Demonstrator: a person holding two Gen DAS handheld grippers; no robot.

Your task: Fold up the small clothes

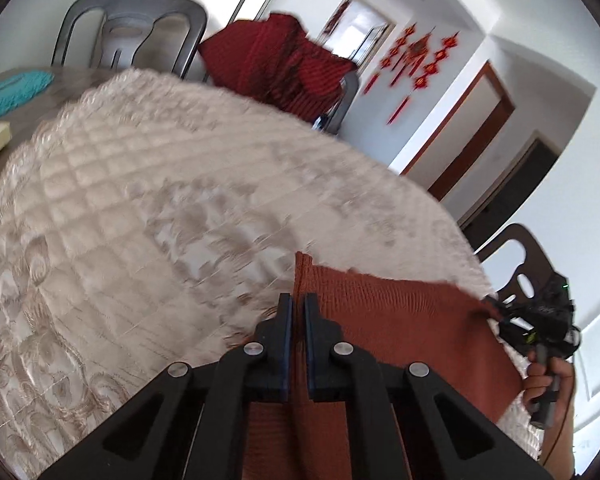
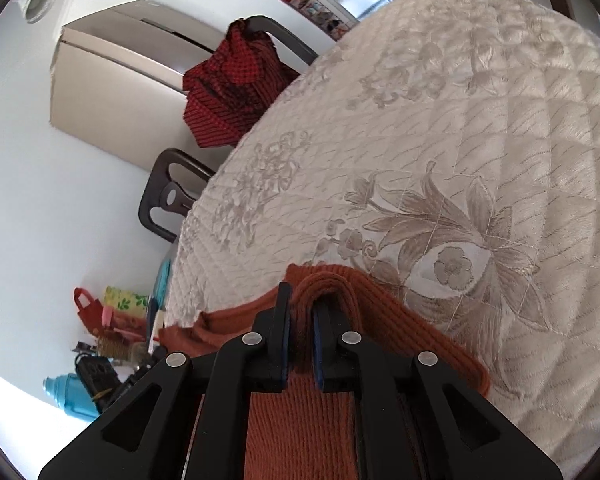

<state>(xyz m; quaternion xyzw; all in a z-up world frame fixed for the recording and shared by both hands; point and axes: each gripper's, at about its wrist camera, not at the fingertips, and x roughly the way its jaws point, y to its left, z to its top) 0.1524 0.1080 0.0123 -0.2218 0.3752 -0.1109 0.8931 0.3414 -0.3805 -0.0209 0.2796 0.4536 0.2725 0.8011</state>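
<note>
A rust-orange knit garment [image 1: 400,312] lies at the near edge of a table covered by a cream quilted cloth [image 1: 140,200]. My left gripper [image 1: 298,304] is shut on the garment's left edge, with fabric pinched between its blue pads. In the left wrist view, a hand holds my right gripper [image 1: 496,308] at the garment's far right corner. In the right wrist view, the right gripper [image 2: 302,300] has a thick ribbed fold of the garment [image 2: 300,420] between its narrowly set fingers, and the fold loops over the right fingertip. The cream cloth [image 2: 460,120] stretches beyond.
A dark red checked garment [image 1: 284,64] hangs over a chair back beyond the table. A grey plastic chair [image 1: 132,28] and a dark chair [image 1: 520,256] stand at the table's edges. A teal cloth [image 1: 16,88] lies far left. Bags and a blue bottle [image 2: 70,396] sit on the floor.
</note>
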